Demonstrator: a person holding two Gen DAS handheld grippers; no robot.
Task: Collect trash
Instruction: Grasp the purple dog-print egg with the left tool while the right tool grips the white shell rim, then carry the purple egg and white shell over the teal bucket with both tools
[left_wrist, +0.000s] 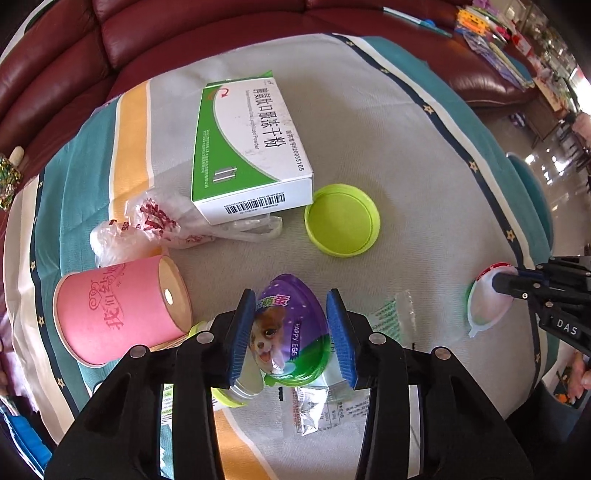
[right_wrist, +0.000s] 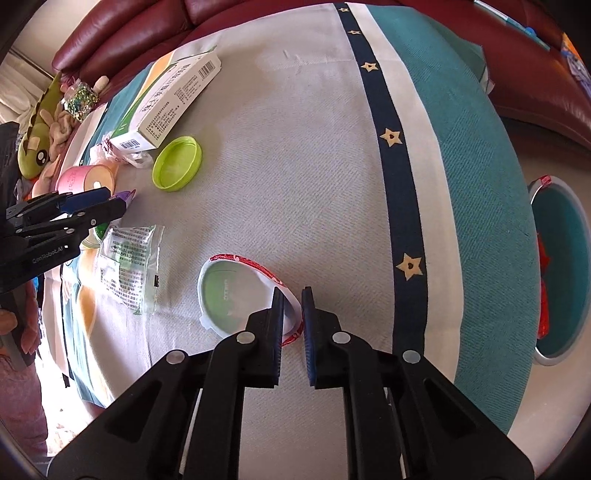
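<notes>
Purple egg capsule (left_wrist: 291, 325) between left claw (left_wrist: 291, 328) pads, touching.

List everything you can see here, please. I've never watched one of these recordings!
medicine box: one, white and green, far side of the cloth
round lid: one, lime green, beside the box
plastic bag: one, clear with red print, partly under the box
paper cup: one, pink, lying on its side
egg pack: one, purple and green, between the left pads
sachet: one, clear with green print, flat on the cloth
oval shell: one, white with a red-printed rim
cloth: one, grey with teal, navy and orange stripes
sofa: one, dark red, behind
plush toys: a few, green and pink, far left
bin: one, silver rim with teal inside, far right
left hand-held gripper: black with blue pads, either side of the egg pack, contact unclear
right hand-held gripper: black, shut on the shell's rim
</notes>
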